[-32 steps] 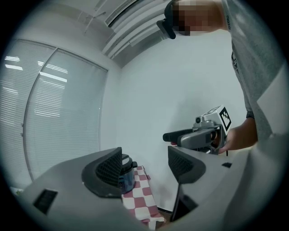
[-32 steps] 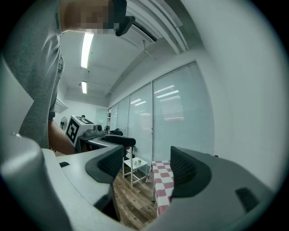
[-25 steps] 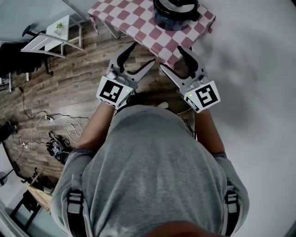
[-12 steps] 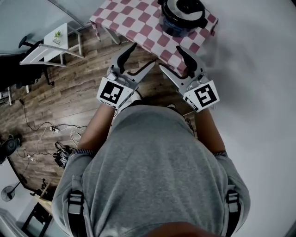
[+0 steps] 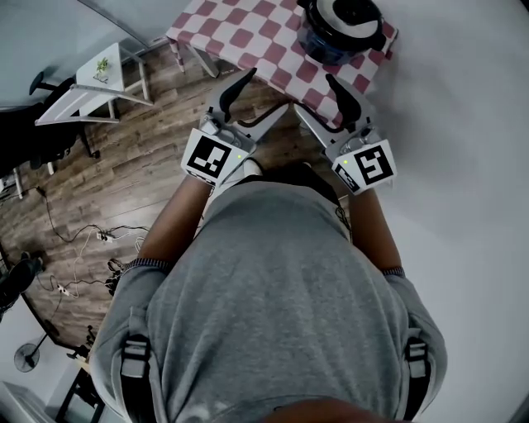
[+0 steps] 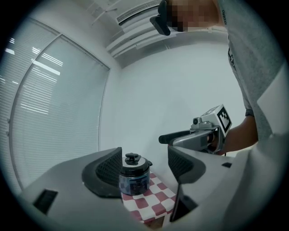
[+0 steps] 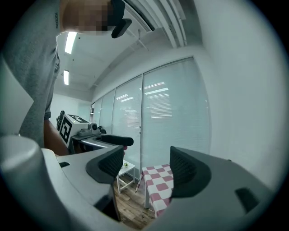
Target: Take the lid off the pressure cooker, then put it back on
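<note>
A dark blue pressure cooker (image 5: 339, 37) with its silver-and-black lid (image 5: 345, 12) on stands on a red-and-white checked table (image 5: 248, 37) at the top of the head view. In the left gripper view the cooker (image 6: 133, 179) shows between the jaws, far off, with the lid (image 6: 132, 161) and its black knob on top. My left gripper (image 5: 260, 95) is open and empty, short of the table's near edge. My right gripper (image 5: 326, 99) is open and empty too, just in front of the cooker. The right gripper view shows only a corner of the checked table (image 7: 158, 182).
A small white side table (image 5: 95, 78) stands at the left on the wood floor (image 5: 124, 165). Cables (image 5: 99, 240) lie on the floor at lower left. A white wall (image 5: 463, 149) runs along the right. Tall blinds (image 7: 167, 122) stand behind the table.
The table and cooker have shifted right and slightly lower in the head view as I step closer. Both grippers have stayed open, held out in front.
</note>
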### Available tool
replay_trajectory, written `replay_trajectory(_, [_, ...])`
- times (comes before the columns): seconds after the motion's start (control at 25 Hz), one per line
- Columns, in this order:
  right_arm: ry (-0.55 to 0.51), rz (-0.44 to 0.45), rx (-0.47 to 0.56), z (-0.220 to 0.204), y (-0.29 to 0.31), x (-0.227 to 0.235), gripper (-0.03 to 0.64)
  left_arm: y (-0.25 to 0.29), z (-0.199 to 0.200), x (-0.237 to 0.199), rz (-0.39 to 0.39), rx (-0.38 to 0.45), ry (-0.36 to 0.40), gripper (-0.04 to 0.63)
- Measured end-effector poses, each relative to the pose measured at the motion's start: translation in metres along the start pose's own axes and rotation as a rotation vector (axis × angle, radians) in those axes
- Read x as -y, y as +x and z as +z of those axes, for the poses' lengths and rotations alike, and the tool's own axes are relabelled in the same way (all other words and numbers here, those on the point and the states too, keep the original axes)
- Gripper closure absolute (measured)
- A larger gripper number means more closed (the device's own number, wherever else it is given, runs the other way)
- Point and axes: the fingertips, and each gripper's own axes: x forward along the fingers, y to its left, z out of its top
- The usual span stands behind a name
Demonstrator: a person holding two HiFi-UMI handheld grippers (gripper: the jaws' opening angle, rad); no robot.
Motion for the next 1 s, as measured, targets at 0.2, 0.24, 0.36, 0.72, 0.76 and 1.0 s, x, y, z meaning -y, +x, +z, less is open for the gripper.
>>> replay_trajectory(0.2, [0.001,-0.014,-0.002,-0.003,0.011,0.018,0.295,0.015,-0.006,-0.014,-0.001,0.005,-0.010,0.264])
replay_trajectory(0.24, [0.004,-0.016,-0.003,-0.005,0.014,0.023,0.295,0.020,-0.008,-0.017,-0.004,-0.001,-0.011,0.264])
replay_trajectory(0.36, [0.008,-0.027,0.002,-0.007,0.021,0.042,0.295,0.039,-0.012,-0.027,-0.019,-0.014,-0.007,0.264])
replay_trajectory(0.72, [-0.002,-0.064,0.007,0.000,0.029,0.121,0.307,0.119,-0.014,-0.041,-0.078,-0.036,0.006,0.264])
replay_trajectory(0.76, [0.001,-0.069,0.008,0.000,0.028,0.129,0.308,0.127,-0.015,-0.042,-0.085,-0.040,0.010,0.264])
replay_trajectory(1.0, [0.012,-0.102,-0.004,-0.006,0.024,0.167,0.311,0.166,-0.018,-0.048,-0.115,-0.052,0.008,0.264])
